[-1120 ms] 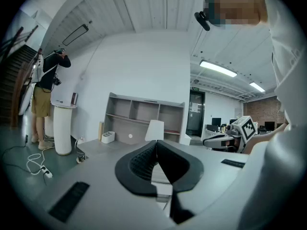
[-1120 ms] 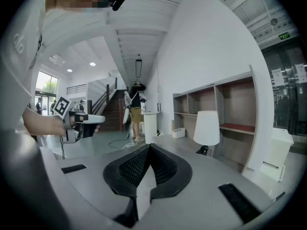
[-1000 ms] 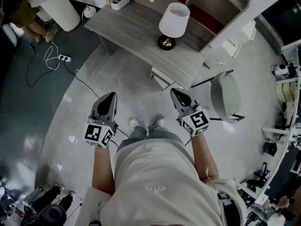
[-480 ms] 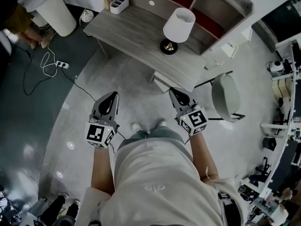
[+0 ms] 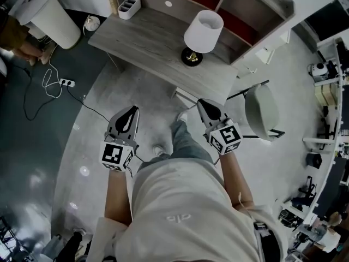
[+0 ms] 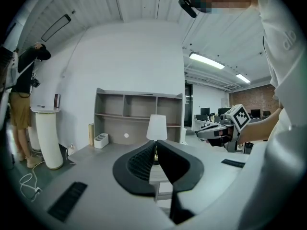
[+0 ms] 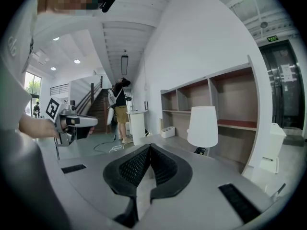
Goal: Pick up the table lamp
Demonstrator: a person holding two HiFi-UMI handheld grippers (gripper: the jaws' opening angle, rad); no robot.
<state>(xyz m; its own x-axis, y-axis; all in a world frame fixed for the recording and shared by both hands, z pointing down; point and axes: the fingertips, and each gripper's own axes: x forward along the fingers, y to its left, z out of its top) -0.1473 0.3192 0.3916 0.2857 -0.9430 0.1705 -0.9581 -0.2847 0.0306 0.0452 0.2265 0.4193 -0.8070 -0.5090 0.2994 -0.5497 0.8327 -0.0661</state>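
The white-shaded table lamp (image 5: 202, 34) stands near the back edge of the grey wooden worktop (image 5: 147, 37). The left gripper (image 5: 131, 111) and right gripper (image 5: 203, 103) point at it from well away, jaws closed tight on nothing, because it is too far to grab.

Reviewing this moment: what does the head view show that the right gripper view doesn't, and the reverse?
Head view only: the chair right of the desk, and the wearer's feet on the floor.
Right gripper view only: the stairs, a ceiling light, and the right gripper close up, its fingers together with nothing between them.
Both: the lamp standing on the desk, the shelves behind it, and the left gripper.
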